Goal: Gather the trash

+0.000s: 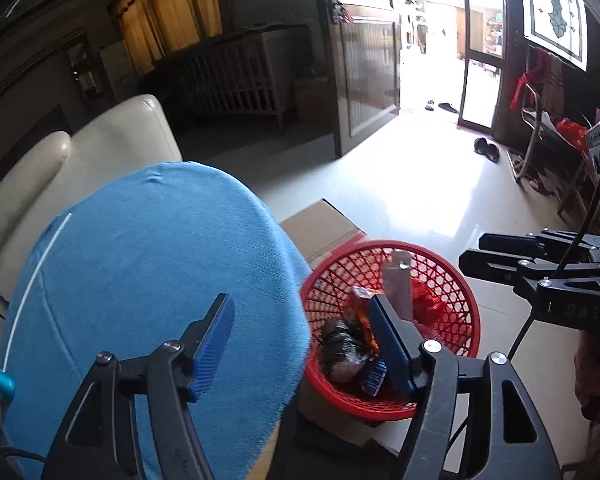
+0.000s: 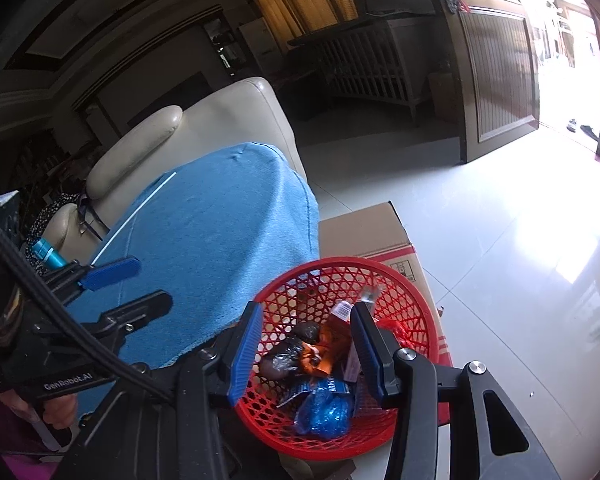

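Note:
A red mesh basket (image 1: 456,284) (image 2: 416,292) sits on a cardboard box beside a round table under a blue cloth (image 1: 148,272) (image 2: 216,240). It holds trash: a dark crumpled bag (image 1: 340,350) (image 2: 284,356), an orange wrapper (image 1: 360,312) (image 2: 320,354), a blue wrapper (image 2: 324,410), a pale carton (image 1: 398,284) and red plastic (image 1: 426,302). My left gripper (image 1: 300,346) is open and empty over the table edge and basket rim. My right gripper (image 2: 306,346) is open and empty, just above the basket. The right gripper also shows in the left wrist view (image 1: 500,256).
The cardboard box (image 1: 324,228) (image 2: 368,232) stands on a pale tiled floor. A cream leather armchair (image 1: 100,148) (image 2: 204,128) is behind the table. A crib (image 1: 236,76), a wooden door (image 1: 368,76) and shoes (image 1: 486,148) lie farther off. A cluttered rack (image 1: 560,152) is at right.

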`<state>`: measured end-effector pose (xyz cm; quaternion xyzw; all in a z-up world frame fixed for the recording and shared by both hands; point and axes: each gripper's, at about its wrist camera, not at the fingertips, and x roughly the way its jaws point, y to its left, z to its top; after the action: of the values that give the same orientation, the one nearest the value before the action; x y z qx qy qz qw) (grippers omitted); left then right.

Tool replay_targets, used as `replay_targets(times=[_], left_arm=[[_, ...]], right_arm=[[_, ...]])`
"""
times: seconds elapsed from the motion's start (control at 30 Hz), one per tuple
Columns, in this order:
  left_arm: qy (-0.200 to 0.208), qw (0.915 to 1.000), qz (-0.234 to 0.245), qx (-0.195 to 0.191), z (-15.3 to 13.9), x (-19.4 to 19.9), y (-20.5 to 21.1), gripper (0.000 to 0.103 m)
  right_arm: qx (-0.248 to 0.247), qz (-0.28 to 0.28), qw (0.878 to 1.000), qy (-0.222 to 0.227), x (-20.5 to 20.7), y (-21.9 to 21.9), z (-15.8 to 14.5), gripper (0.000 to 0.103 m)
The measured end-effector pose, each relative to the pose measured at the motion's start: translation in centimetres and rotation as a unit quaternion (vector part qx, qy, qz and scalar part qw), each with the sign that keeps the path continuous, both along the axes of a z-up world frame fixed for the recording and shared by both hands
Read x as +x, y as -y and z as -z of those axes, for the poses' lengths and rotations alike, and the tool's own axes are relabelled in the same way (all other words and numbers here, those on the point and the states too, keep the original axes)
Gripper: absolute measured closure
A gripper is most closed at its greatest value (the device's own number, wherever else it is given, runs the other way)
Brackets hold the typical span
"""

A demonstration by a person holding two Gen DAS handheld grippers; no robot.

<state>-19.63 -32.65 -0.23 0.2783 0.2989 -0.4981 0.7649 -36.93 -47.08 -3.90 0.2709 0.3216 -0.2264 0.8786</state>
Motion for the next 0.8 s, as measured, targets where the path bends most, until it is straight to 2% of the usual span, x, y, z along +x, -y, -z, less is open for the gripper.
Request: replay_targets(times=[0.17, 0.37, 0.53, 0.63, 0.67, 0.7, 0.8], left_arm=[[0.020, 0.9991, -0.027, -0.027, -2.1, 1.0, -2.3, 0.028], [0.040, 0.9959, -0.060, -0.055, -4.1, 2.1, -5.6, 0.027], [0.046, 0.9916, -0.092, -0.078, -5.3, 3.5, -8.6, 0.027], [0.057, 0.9872, -0.117, -0.092, -6.0, 4.3, -10.5, 0.027], [0.064, 0.9850, -0.127, -0.098, -6.3, 4.5, -11.3, 0.024], [0.069, 0.9832, -0.135, -0.103, -6.5, 4.7, -11.9, 0.017], [0.086, 0.9746, -0.164, -0.126, -7.3, 5.5, -14.2, 0.012]], right_arm=[[-0.010, -0.013, 1.000, 0.001, 1.0, -1.4, -1.1, 0.053], [-0.030, -0.031, 0.999, -0.003, 2.5, -3.6, -2.4, 0.044], [-0.048, -0.052, 0.998, -0.004, 4.1, -5.8, -3.4, 0.044], [-0.056, -0.067, 0.996, -0.002, 5.2, -7.3, -4.1, 0.044], [-0.058, -0.071, 0.996, 0.000, 5.6, -7.8, -4.2, 0.044], [-0.061, -0.075, 0.995, 0.001, 6.0, -8.2, -4.5, 0.044], [-0.069, -0.092, 0.993, 0.008, 7.4, -9.8, -5.4, 0.042]])
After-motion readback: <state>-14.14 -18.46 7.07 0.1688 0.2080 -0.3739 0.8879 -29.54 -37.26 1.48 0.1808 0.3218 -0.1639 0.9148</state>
